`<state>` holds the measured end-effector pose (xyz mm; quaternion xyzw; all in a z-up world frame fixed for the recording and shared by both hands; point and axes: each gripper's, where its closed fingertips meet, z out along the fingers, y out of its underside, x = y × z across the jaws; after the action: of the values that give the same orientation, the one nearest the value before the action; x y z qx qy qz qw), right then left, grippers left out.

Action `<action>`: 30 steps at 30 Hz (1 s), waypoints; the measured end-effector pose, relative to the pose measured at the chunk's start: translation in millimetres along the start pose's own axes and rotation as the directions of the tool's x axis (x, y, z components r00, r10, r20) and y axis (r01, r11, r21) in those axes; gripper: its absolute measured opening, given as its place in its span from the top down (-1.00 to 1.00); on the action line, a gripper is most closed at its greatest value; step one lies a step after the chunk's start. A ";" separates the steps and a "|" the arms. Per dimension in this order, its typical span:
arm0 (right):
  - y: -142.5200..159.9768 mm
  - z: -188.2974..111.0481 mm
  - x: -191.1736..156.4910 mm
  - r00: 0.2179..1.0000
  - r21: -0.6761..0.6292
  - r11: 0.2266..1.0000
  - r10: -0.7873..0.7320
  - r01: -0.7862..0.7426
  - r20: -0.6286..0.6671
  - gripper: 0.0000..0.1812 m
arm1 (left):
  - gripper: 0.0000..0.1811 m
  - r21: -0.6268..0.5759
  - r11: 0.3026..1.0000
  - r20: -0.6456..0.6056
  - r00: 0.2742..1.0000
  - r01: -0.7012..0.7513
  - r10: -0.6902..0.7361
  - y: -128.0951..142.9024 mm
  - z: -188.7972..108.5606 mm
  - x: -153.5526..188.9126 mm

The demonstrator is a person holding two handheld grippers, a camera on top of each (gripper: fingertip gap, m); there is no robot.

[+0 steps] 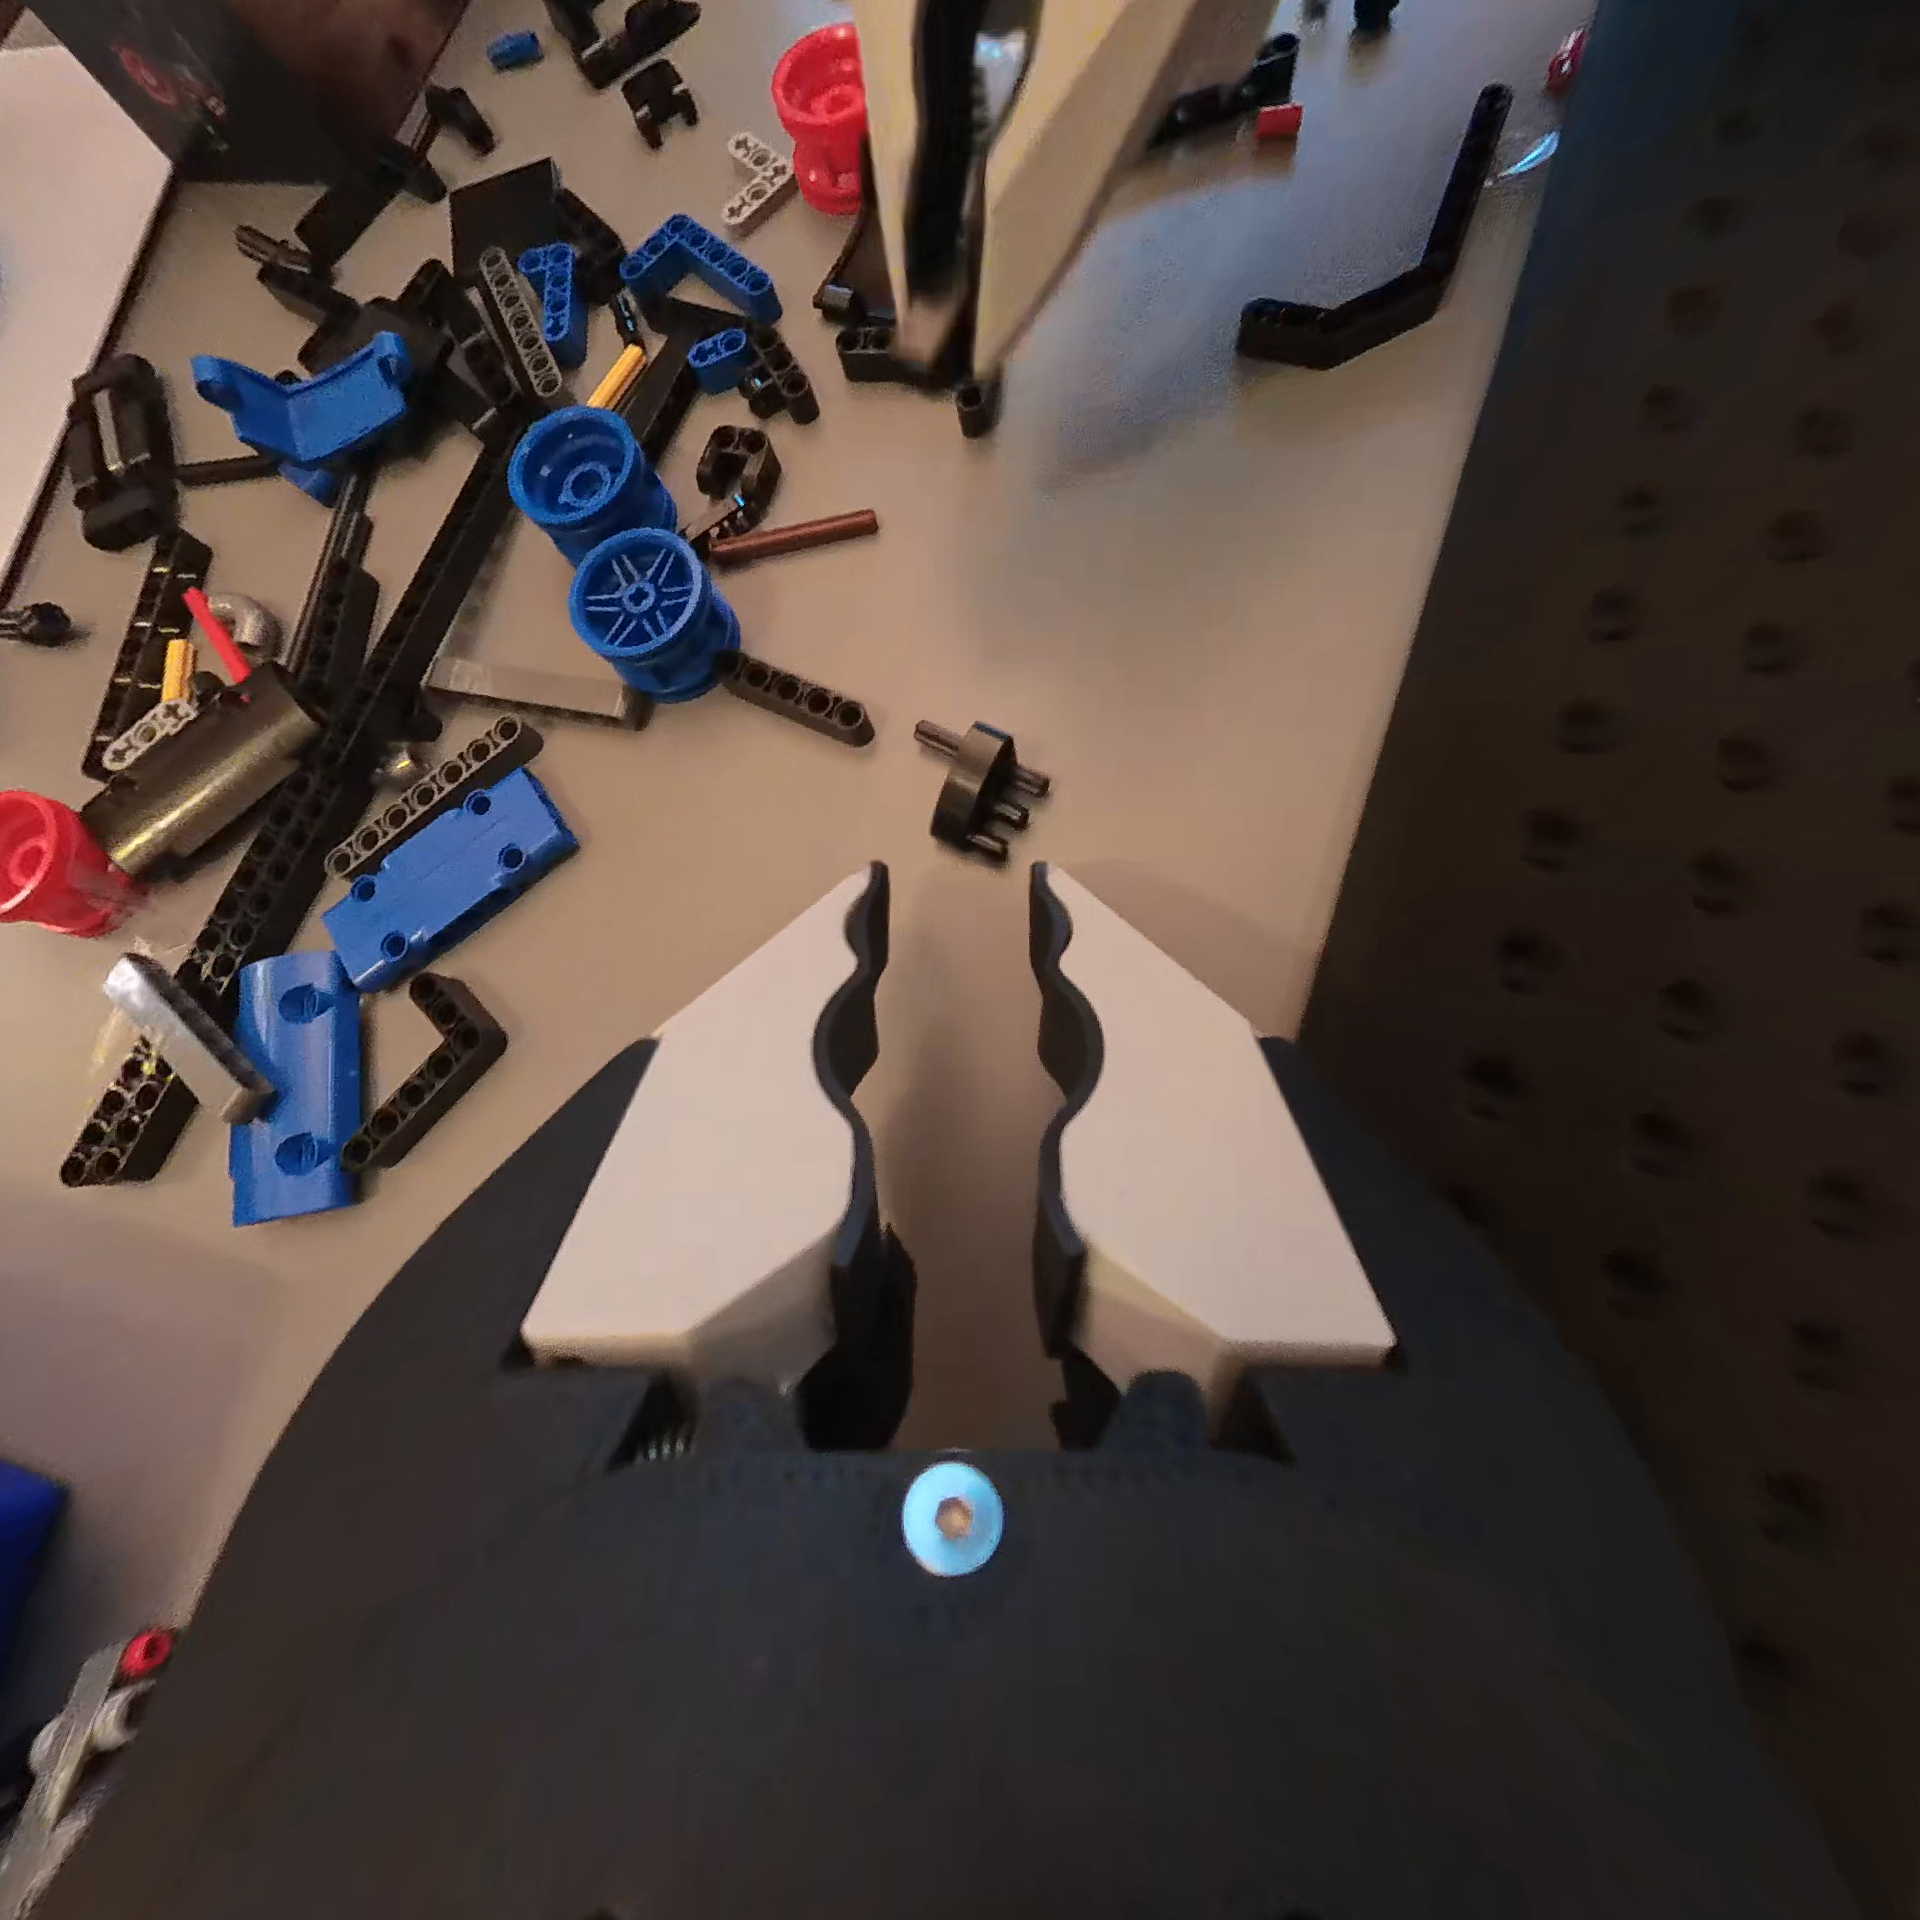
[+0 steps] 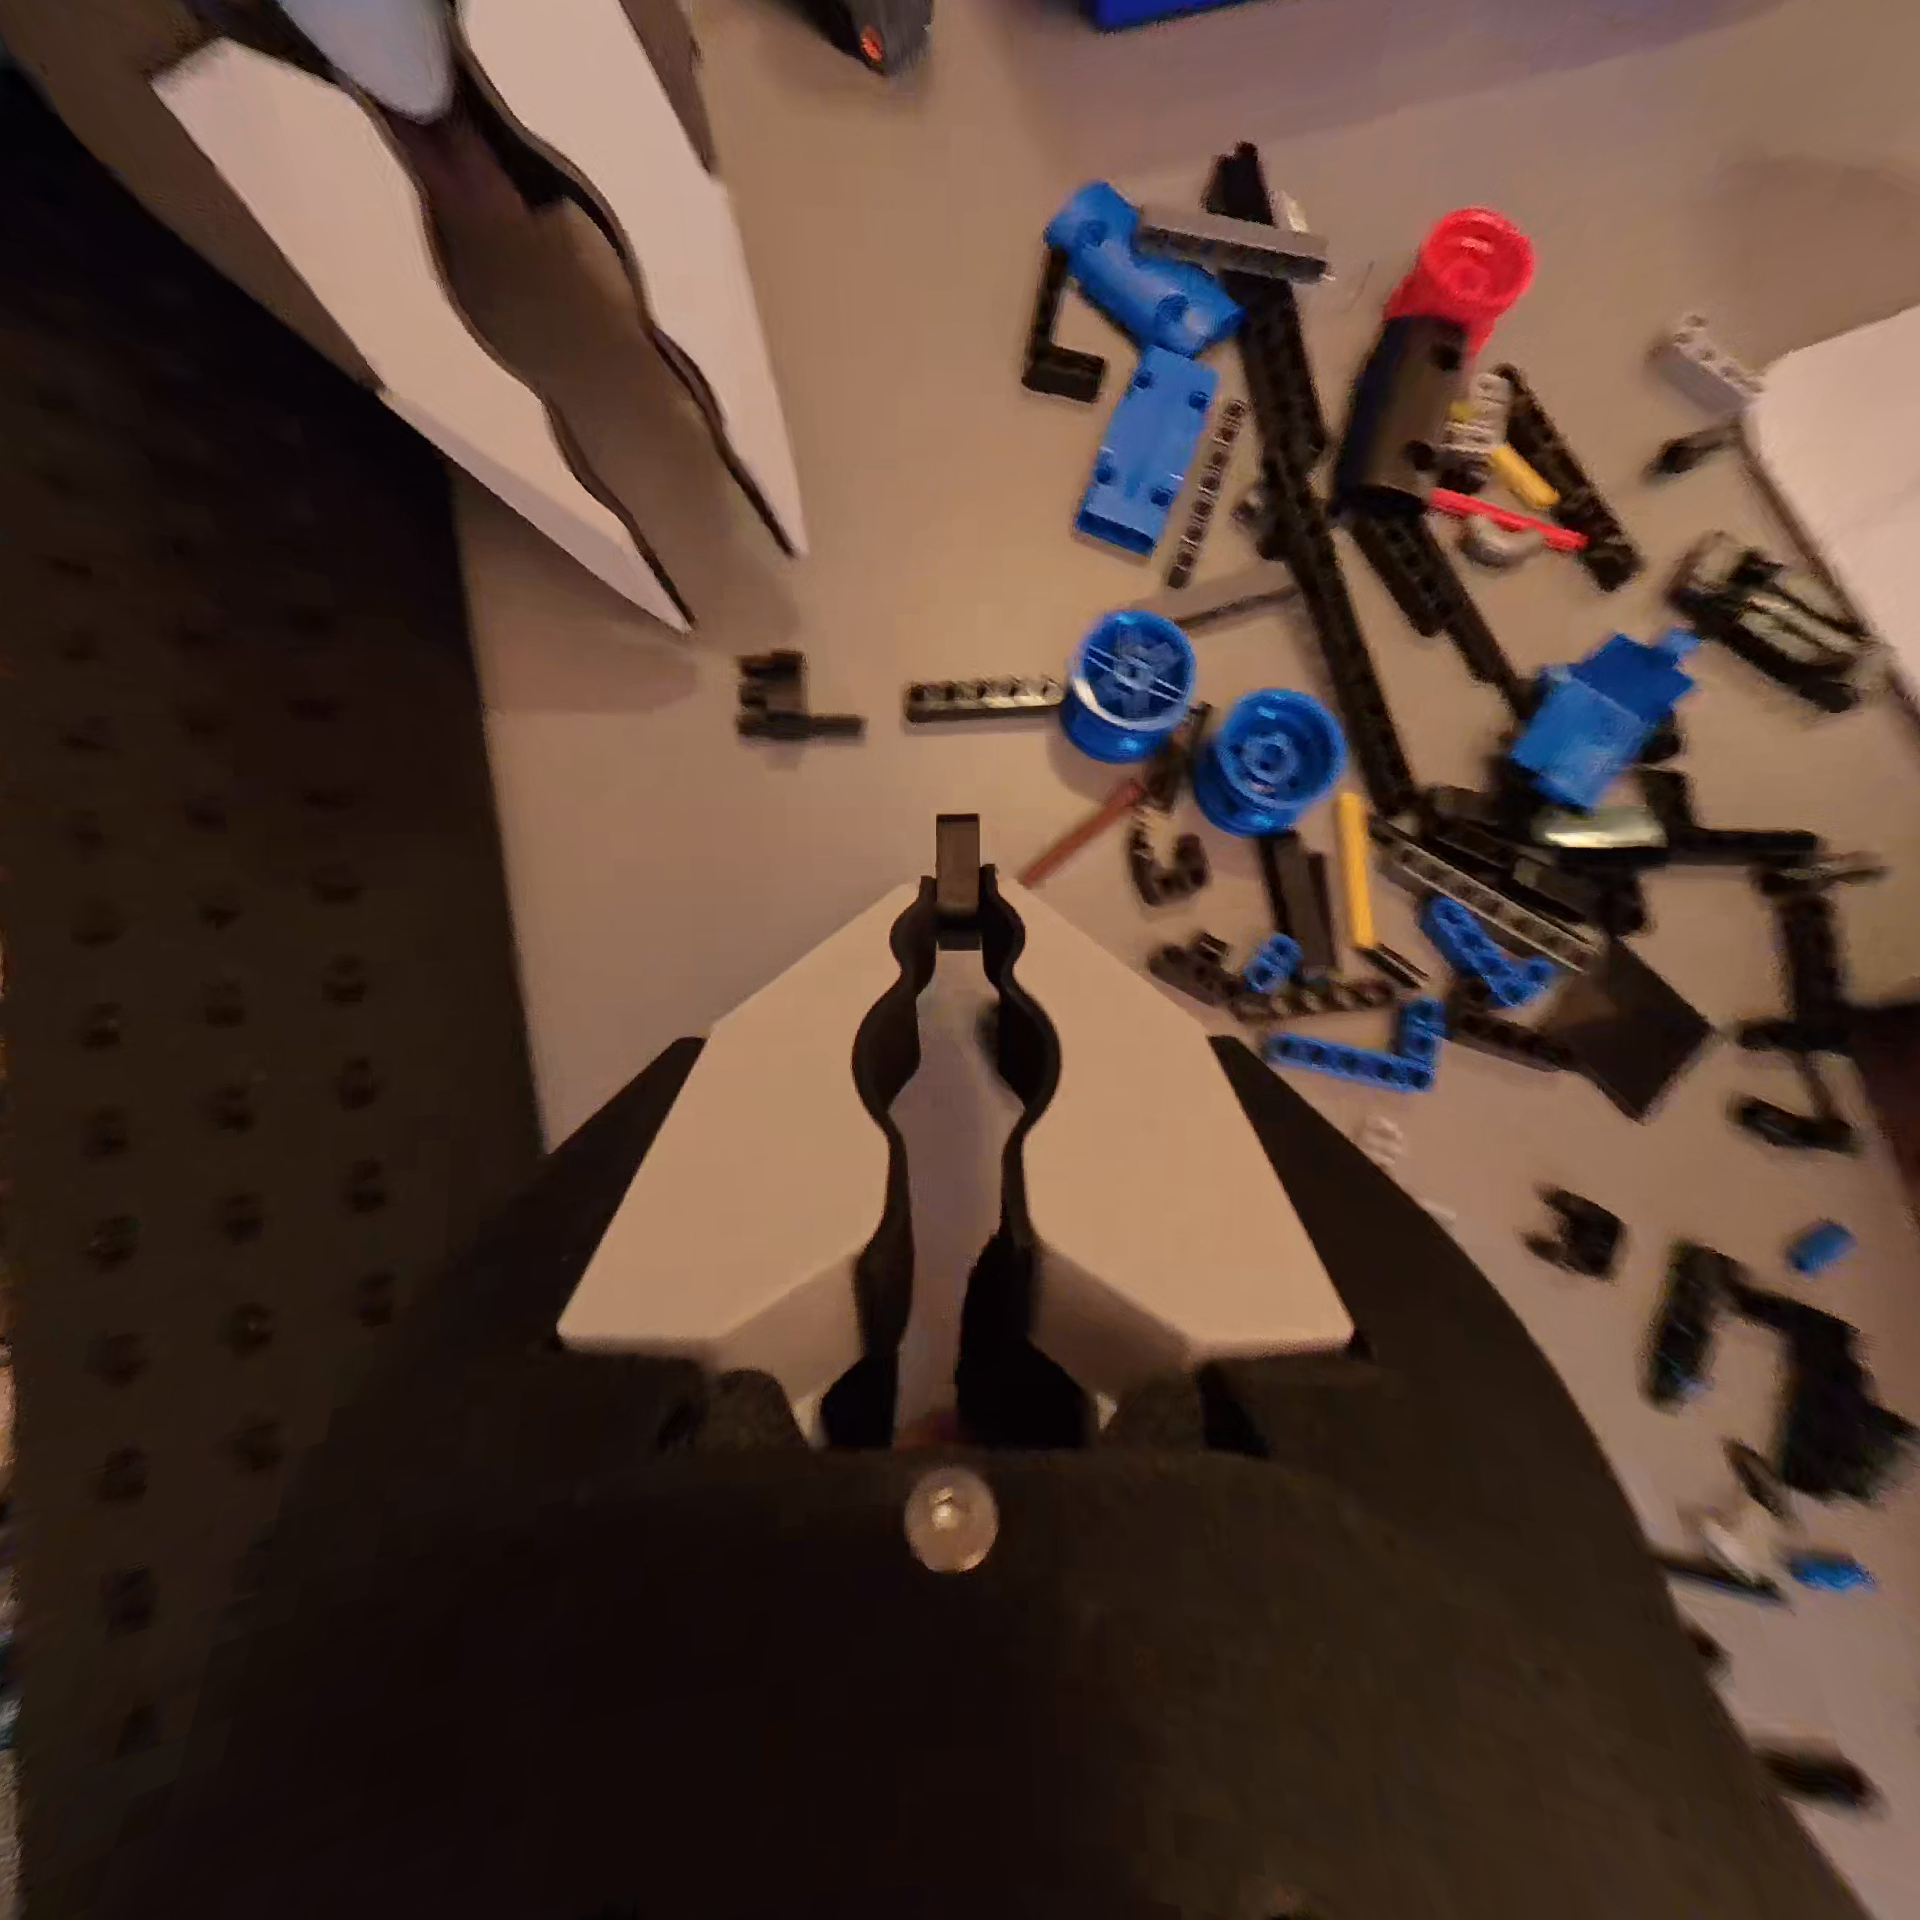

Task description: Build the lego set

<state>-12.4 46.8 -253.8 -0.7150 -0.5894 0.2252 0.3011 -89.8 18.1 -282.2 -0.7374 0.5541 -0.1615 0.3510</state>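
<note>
Two grippers work over a beige table (image 1: pixel 1091 582) strewn with loose pieces. Nearest, the left gripper (image 1: pixel 958 883) hangs with its jaws apart and nothing between them, just short of a black round connector with pins (image 1: pixel 977 792) lying alone near the table edge. The right gripper (image 2: pixel 958 896) has its jaws drawn narrow on a small black piece (image 2: pixel 957 868) pinched at the very tips. That shallow hold looks like the main risk: a twist or a bump could flip the piece out, and the dark perforated surface (image 1: pixel 1662 935) beside the table would swallow it. Closing off-centre on the connector could roll it over the edge. Farther off, two blue wheels (image 1: pixel 623 551) touch a heap of black beams (image 1: pixel 312 790) and blue panels (image 1: pixel 447 883). Motion blur smears the right view, so the held piece's shape is unclear, and a red wheel (image 1: pixel 42 862) is cut off at the frame edge.
</note>
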 end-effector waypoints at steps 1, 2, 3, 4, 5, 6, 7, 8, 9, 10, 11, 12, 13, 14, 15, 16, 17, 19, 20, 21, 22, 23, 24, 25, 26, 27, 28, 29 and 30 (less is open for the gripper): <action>-1.0 6.5 -7.8 1.000 -0.002 1.000 0.000 0.000 0.031 0.94 | 0.74 -0.009 1.000 -0.001 1.000 -0.006 0.006 0.8 1.6 0.9; 1.0 13.5 -12.7 0.999 -0.024 0.999 -0.020 0.021 0.036 0.94 | 0.74 -0.021 1.000 0.000 1.000 -0.011 0.011 2.5 3.3 1.0; 4.5 20.2 -15.0 0.999 -0.056 0.997 -0.047 0.048 0.025 0.94 | 0.75 -0.032 0.999 0.003 1.000 -0.013 0.013 4.1 4.9 0.8; 7.3 25.9 -16.1 0.998 -0.082 0.994 -0.069 0.070 0.015 0.94 | 0.75 -0.036 0.999 0.003 1.000 -0.014 0.014 5.0 6.3 0.9; 8.1 30.6 -17.2 0.997 -0.092 0.993 -0.073 0.074 0.012 0.94 | 0.75 -0.038 0.999 -0.002 1.000 -0.013 0.013 5.4 7.3 1.8; 8.1 34.7 -18.9 0.998 -0.094 0.994 -0.062 0.064 0.019 0.94 | 0.76 -0.039 0.999 -0.005 1.000 -0.015 0.015 5.3 8.0 2.2; 8.3 37.8 -20.8 0.998 -0.095 0.994 -0.050 0.052 0.027 0.94 | 0.77 -0.038 0.999 -0.006 1.000 -0.022 0.021 4.8 8.3 2.3; 8.5 39.9 -22.2 0.998 -0.097 0.994 -0.047 0.049 0.030 0.94 | 0.79 -0.037 0.999 -0.012 1.000 -0.029 0.029 4.7 8.4 3.1; 8.9 41.1 -24.5 0.998 -0.100 0.994 -0.046 0.049 0.036 0.94 | 0.80 -0.035 0.999 -0.019 0.999 -0.030 0.030 4.8 8.9 3.2; 9.3 42.2 -27.7 0.998 -0.105 0.993 -0.045 0.050 0.046 0.94 | 0.80 -0.035 0.999 -0.023 0.999 -0.024 0.024 5.0 10.2 2.6; 9.3 43.4 -31.1 0.997 -0.108 0.993 -0.049 0.055 0.053 0.94 | 0.81 -0.038 0.999 -0.025 0.999 -0.025 0.024 5.4 11.3 2.0; 9.6 44.8 -34.8 0.996 -0.111 0.992 -0.058 0.065 0.062 0.94 | 0.82 -0.038 0.999 -0.022 0.999 -0.034 0.033 4.5 11.7 1.3; 9.8 45.7 -38.2 0.995 -0.114 0.991 -0.068 0.076 0.070 0.90 | 0.83 -0.045 0.998 -0.018 0.999 -0.044 0.043 4.7 12.2 0.3; 9.5 45.7 -39.8 0.995 -0.114 0.990 -0.074 0.082 0.073 0.87 | 0.83 -0.048 0.998 -0.016 0.999 -0.049 0.048 4.4 12.7 -0.5; 9.9 44.8 -39.9 0.995 -0.116 0.990 -0.072 0.080 0.075 0.80 | 0.83 -0.050 0.998 -0.015 0.999 -0.047 0.046 4.5 12.8 -1.3; 9.8 43.3 -38.9 0.995 -0.110 0.991 -0.065 0.073 0.077 0.77 | 0.83 -0.052 0.998 -0.011 0.999 -0.044 0.044 4.8 12.6 -2.7; 10.2 41.1 -36.7 0.996 -0.101 0.993 -0.054 0.061 0.077 0.77 | 0.83 -0.053 0.998 -0.009 0.999 -0.041 0.041 5.5 12.1 -3.2; 11.3 35.1 -31.4 0.996 -0.080 0.996 -0.027 0.034 0.082 0.76 | 0.82 -0.053 0.998 -0.006 0.999 -0.032 0.032 6.8 10.4 -3.1; 10.9 31.8 -30.5 0.996 -0.066 0.998 -0.018 0.024 0.091 0.76 | 0.80 -0.051 0.998 -0.008 1.000 -0.025 0.024 6.6 9.2 -2.2; 10.2 29.1 -31.1 0.994 -0.053 0.998 -0.012 0.018 0.105 0.77 | 0.78 -0.043 0.999 -0.015 1.000 -0.016 0.015 5.1 8.0 -0.4; 9.5 27.5 -32.8 0.993 -0.044 0.999 -0.012 0.017 0.119 0.77 | 0.76 -0.034 0.999 -0.021 1.000 -0.001 0.001 2.8 6.8 1.2; 8.9 27.0 -34.1 0.992 -0.038 0.999 -0.017 0.022 0.125 0.77 | 0.74 -0.028 0.999 -0.022 1.000 0.021 -0.021 0.3 5.8 1.9; 8.6 27.9 -34.6 0.992 -0.037 0.999 -0.025 0.029 0.123 0.78 | 0.71 -0.024 0.999 -0.025 0.999 0.044 -0.044 -2.1 5.5 3.0; 8.3 29.5 -34.8 0.992 -0.037 0.999 -0.034 0.038 0.118 0.78 | 0.69 -0.019 0.998 -0.028 0.998 0.058 -0.059 -4.9 5.6 4.6; 7.7 31.5 -35.1 0.993 -0.036 0.998 -0.044 0.048 0.112 0.79 | 0.67 -0.016 0.997 -0.028 0.997 0.069 -0.070 -7.5 6.5 6.1; 7.8 33.7 -35.7 0.993 -0.040 0.998 -0.054 0.058 0.108 0.80 | 0.66 -0.019 0.997 -0.028 0.997 0.076 -0.077 -9.2 8.0 8.1; 8.1 36.0 -35.8 0.993 -0.045 0.997 -0.064 0.069 0.102 0.80 | 0.66 -0.024 0.997 -0.022 0.997 0.078 -0.079 -10.2 9.8 9.1; 8.9 38.1 -35.7 0.993 -0.051 0.996 -0.073 0.078 0.094 0.82 | 0.66 -0.032 0.996 -0.009 0.997 0.079 -0.079 -10.4 11.8 8.4; 9.8 40.1 -35.5 0.993 -0.057 0.995 -0.082 0.087 0.088 0.86 | 0.66 -0.043 0.996 0.001 0.997 0.079 -0.079 -9.8 14.0 7.7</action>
<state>-39.8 17.4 -290.5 -0.6881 -0.6380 0.2247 0.2628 -71.5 17.0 -286.3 -0.7660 0.5279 -0.1634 0.3283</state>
